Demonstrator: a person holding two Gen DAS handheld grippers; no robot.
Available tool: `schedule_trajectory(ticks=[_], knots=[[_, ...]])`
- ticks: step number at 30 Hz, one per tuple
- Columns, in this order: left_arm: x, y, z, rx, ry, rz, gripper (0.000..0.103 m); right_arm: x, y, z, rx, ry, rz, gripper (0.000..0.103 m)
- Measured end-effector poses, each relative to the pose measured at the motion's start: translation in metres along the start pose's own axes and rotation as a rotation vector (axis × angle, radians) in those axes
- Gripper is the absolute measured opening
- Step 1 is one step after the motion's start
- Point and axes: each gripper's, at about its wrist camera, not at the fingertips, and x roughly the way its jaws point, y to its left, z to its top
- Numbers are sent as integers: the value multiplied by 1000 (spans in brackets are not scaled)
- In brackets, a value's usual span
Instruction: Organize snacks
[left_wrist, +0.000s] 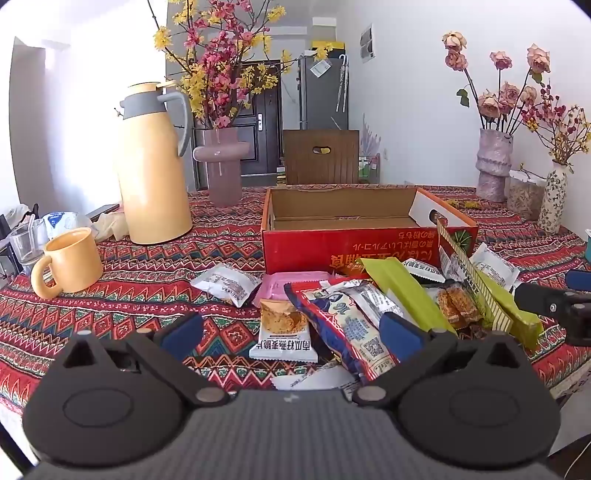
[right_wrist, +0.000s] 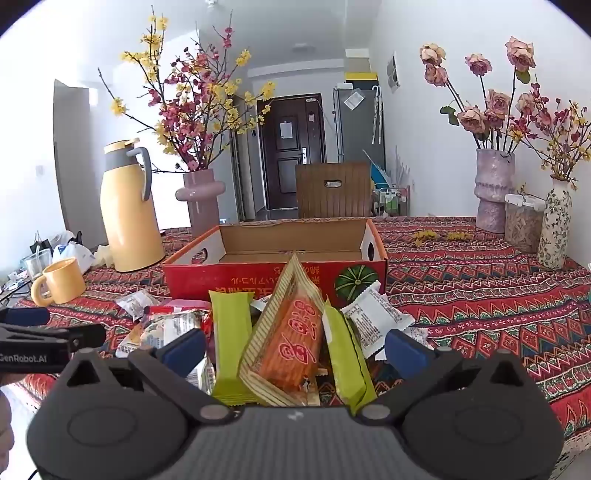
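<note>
Just in front of the red cardboard box (right_wrist: 273, 275), on its near side, the snacks lie in a loose heap on the patterned tabletop (right_wrist: 480, 280), and the box itself stands open-topped and looks empty. Both tools hover over that heap with jaws spread as wide as they go, holding nothing. The right tool (right_wrist: 295, 350) faces the box almost squarely, and between its fingers lies the orange striped packet (right_wrist: 295, 343), propped up with its long axis running away from the tool toward the box wall. Two green bars (right_wrist: 231, 343) flank it on either side, aligned much the same way. The left tool (left_wrist: 291, 332) sits further from the box's melon-printed end and straddles the oat crisp packet (left_wrist: 282, 328) and the blue-and-red bag (left_wrist: 347, 325). For the orange packet the right hand is plainly nearer. Because the packet points along the fingers, the jaws would close across its narrow width, which looks a sound way to take it; the neighbouring green bars could get caught in the same squeeze.
</note>
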Motion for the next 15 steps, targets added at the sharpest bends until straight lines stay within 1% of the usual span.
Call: schedule_trajectory(ticks=[15], knots=[[-6,-2,-2,-4,5,-13,103,2,4,-3,-11,20,-3,103]])
